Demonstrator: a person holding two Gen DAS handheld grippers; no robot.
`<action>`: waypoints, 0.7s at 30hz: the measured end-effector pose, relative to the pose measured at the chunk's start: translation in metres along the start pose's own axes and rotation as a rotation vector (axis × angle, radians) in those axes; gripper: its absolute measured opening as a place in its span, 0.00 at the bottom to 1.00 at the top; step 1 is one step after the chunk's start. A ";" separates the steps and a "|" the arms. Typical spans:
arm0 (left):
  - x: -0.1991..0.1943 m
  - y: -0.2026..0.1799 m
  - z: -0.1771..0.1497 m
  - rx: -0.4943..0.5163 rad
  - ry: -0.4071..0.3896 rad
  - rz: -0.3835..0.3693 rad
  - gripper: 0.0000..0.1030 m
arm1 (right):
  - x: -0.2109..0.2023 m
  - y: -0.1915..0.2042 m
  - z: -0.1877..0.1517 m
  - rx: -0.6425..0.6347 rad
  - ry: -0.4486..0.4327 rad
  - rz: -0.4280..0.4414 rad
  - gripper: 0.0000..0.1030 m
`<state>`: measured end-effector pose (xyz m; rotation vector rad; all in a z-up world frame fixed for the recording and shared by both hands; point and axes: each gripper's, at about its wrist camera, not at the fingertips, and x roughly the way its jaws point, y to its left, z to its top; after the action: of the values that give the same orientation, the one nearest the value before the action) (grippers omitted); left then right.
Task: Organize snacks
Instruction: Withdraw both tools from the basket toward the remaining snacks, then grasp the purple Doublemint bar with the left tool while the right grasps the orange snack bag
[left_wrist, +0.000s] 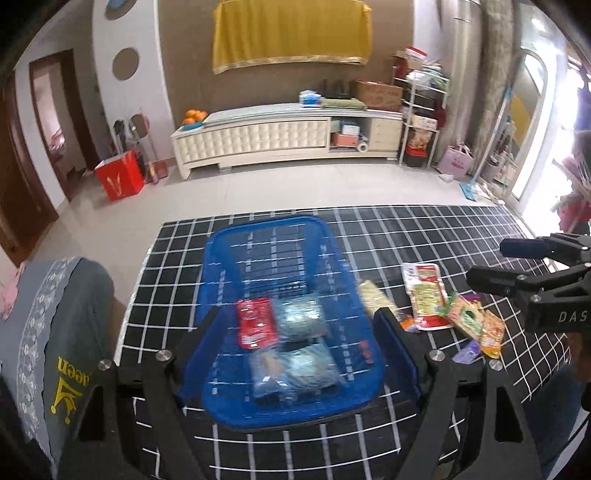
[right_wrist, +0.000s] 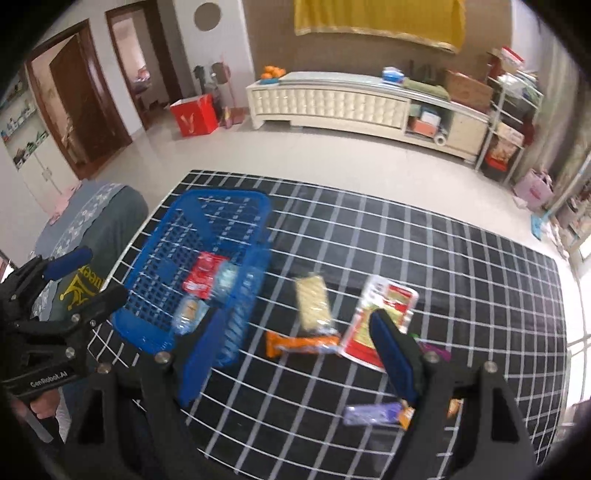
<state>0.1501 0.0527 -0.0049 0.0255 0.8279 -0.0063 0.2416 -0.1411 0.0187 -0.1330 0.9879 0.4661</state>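
Left wrist view showed the blue plastic basket (left_wrist: 291, 317) on the table (left_wrist: 443, 236), which wore a black cloth with white grid lines, and the sorting was partly done. Inside the basket lay a red packet (left_wrist: 255, 323), a bluish-grey packet (left_wrist: 301, 317) just beside it, and nearer the camera two more clear-wrapped packets (left_wrist: 291, 369), too blurred to name. That made roughly four snacks already in.

Still out on the cloth, to the basket's right, were a pale cracker pack (right_wrist: 314, 301), a large red-and-white pouch (right_wrist: 376, 317), an orange wrapped bar (right_wrist: 299, 343) lying between and below them, a small purple packet (right_wrist: 369, 413), and, in the left view, a green-and-yellow packet (left_wrist: 467, 317) and an orange sachet (left_wrist: 493, 332). By my judgement about half the job remained.

The left tongs (left_wrist: 295, 332) stood wide apart above the basket, with nothing clamped between them; they framed the basket's contents without touching any packet, as far as the blur allowed. The right tongs (right_wrist: 291, 343) were likewise spread wide and empty, held over the loose snacks, with the orange bar lying below the gap and the right blue-padded finger in front of the red-and-white pouch. Neither pair pressed on anything.
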 end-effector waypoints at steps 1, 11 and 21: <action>0.000 -0.008 0.000 0.009 -0.003 -0.007 0.78 | -0.004 -0.007 -0.003 0.009 -0.004 -0.006 0.81; 0.014 -0.106 -0.004 0.093 -0.003 -0.125 0.78 | -0.026 -0.084 -0.046 0.107 -0.002 -0.068 0.81; 0.054 -0.166 -0.024 0.132 0.076 -0.175 0.78 | 0.007 -0.146 -0.089 0.224 0.085 -0.078 0.81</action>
<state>0.1669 -0.1128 -0.0643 0.0778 0.9027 -0.2261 0.2398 -0.2978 -0.0504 0.0104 1.1078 0.2775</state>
